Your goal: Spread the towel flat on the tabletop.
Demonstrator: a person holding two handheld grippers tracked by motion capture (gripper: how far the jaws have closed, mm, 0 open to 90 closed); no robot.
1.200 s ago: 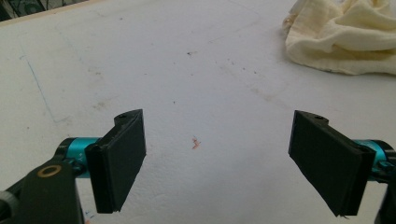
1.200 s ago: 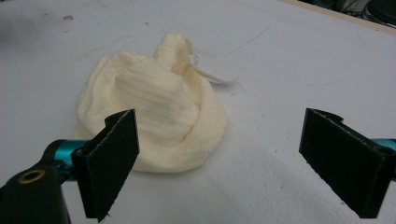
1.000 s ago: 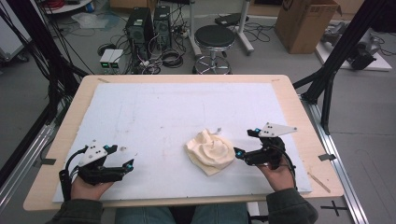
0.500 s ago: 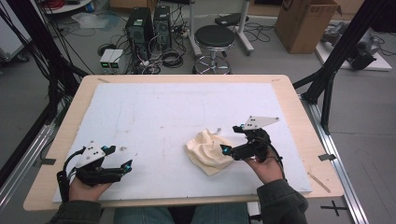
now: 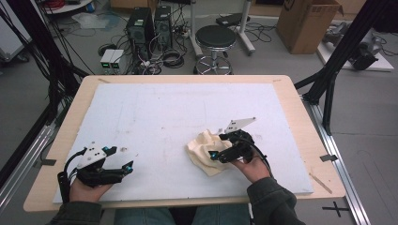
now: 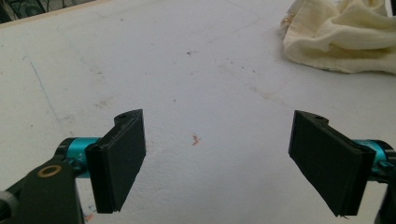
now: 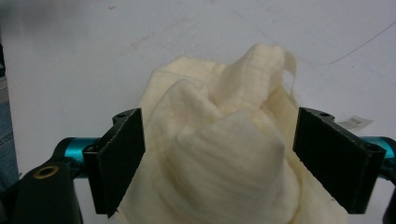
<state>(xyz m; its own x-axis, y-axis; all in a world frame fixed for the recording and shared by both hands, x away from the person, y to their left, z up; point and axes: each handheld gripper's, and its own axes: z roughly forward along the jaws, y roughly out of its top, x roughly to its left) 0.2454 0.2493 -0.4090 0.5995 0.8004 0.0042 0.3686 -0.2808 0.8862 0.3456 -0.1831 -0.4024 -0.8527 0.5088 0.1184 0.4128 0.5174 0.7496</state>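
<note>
1. Change since the earlier frame: the right gripper (image 5: 217, 154) has travelled from beside the cloth's right edge leftward onto the cloth (image 5: 205, 151); its jaws have just been closing slightly, with the cloth's raised folds now between them. The left gripper (image 5: 126, 167) has kept its place.
2. Table (image 5: 291, 101), wooden rim, carrying a white board (image 5: 164, 112); largest element, bare apart from the cloth.
3. Cloth, cream, crumpled into a soft heap near the board's front edge, right of centre. Judged light, limp and compressible, not slippery or fragile; it will drape and unfold when lifted.
4. Right gripper (image 7: 217, 163): jaws wide, straddling the heap's highest fold, pads not yet pressing on the fabric.
5. Left gripper (image 6: 219, 158): jaws wide, nothing between them, near the board's front-left corner, well apart from the cloth (image 6: 345, 35).
6. Suggested hold: pinch a thick ridge or a free corner, since a single thin layer may slip out.
</note>
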